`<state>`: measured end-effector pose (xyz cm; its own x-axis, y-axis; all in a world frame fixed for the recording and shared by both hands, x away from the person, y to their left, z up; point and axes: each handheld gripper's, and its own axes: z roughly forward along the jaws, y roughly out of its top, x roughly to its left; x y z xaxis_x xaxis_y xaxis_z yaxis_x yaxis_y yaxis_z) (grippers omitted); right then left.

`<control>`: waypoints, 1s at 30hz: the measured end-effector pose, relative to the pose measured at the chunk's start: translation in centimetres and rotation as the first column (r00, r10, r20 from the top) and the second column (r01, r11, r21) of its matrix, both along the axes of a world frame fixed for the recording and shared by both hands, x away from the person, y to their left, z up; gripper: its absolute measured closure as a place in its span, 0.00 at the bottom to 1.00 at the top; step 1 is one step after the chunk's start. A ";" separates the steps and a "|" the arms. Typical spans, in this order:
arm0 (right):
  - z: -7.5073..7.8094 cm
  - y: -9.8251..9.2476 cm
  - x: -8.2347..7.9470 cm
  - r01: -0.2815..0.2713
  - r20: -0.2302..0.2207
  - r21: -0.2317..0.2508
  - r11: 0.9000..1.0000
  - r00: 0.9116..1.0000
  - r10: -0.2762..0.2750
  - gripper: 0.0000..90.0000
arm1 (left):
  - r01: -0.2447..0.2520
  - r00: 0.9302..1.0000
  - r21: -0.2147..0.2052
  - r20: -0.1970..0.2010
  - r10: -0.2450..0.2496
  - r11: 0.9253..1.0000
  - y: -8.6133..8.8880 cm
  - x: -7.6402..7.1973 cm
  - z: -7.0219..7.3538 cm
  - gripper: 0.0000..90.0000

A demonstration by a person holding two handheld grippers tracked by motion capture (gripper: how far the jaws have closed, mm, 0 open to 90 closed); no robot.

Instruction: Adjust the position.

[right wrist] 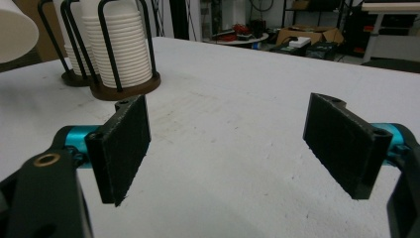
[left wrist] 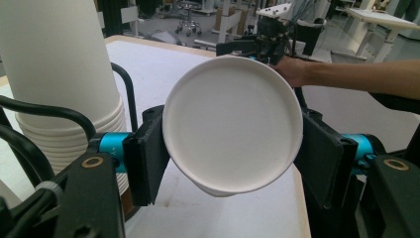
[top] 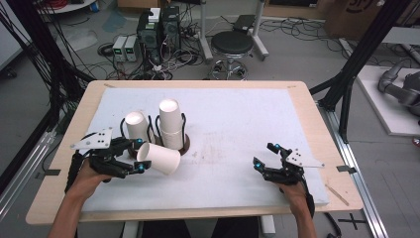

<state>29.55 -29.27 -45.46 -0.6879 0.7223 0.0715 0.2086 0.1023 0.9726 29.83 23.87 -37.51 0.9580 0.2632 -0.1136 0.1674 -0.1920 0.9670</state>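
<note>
While gripping cup, left tongs level.

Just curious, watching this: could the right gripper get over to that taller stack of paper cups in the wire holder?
Probably yes. The right gripper is open and holds nothing, and bare white table lies between it and the taller cup stack. The wire holder rods may hinder a side grasp.

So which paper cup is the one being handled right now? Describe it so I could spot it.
On the white mat, look left to the two wire holders with stacked white cups. Just in front of them, the left gripper clamps a single white paper cup. It alone lies tipped on its side, outside the holders, while the stacks stand upright.
</note>
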 end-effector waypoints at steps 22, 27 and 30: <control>1.5 0.9 0.8 -0.165 -0.033 -0.001 0.986 0.986 0.165 0.21 | 0.007 1.000 -0.034 -0.007 -0.007 0.999 -0.2 0.7 -0.5 0.38; 3.6 1.8 1.4 -0.312 -0.041 0.120 0.943 0.947 0.318 0.21 | 0.013 1.000 -0.055 -0.014 -0.014 0.998 -0.3 0.9 -0.6 0.38; 4.5 2.6 1.8 -0.388 -0.037 0.136 0.912 0.917 0.396 0.21 | 0.017 1.000 -0.060 -0.018 -0.018 0.998 -0.5 1.0 -0.6 0.38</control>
